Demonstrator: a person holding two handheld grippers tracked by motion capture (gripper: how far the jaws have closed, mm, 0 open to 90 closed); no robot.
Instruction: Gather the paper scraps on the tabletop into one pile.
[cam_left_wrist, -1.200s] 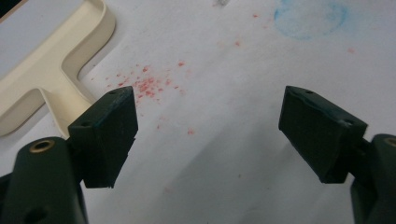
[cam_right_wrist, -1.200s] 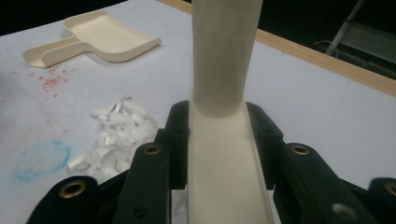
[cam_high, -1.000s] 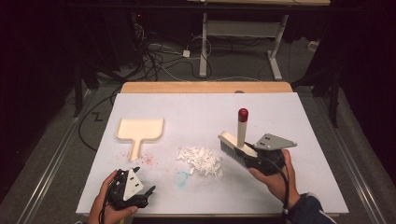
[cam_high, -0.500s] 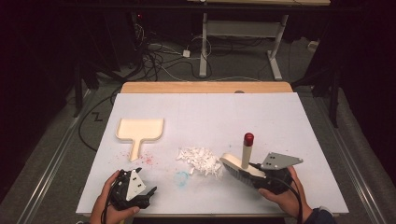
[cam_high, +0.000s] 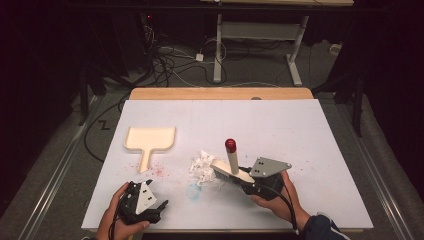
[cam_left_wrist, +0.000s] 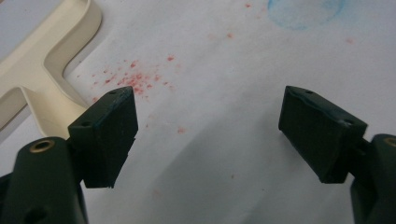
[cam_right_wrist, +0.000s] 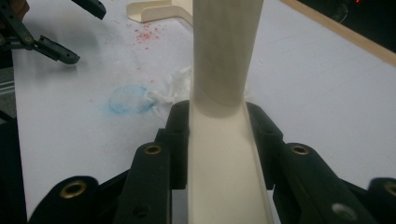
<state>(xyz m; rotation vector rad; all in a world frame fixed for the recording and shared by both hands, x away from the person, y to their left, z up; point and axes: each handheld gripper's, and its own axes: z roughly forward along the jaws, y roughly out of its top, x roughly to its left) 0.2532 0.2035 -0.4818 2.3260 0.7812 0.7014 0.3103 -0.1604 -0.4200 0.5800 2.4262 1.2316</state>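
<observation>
Right gripper view: brush handle is running off the top edge, so I'm not seeing its red tip there, and the bristles are hiding under the brush body and my right gripper. Paper scraps are getting partly blocked by the handle. High view: my right gripper's fingertips are sitting under the grey plate, grip unreadable from up there. Dustpan is getting cropped by the left and top edges in the left gripper view. Blue smudge is cut at the top edge. My left hand is running off the bottom.
</observation>
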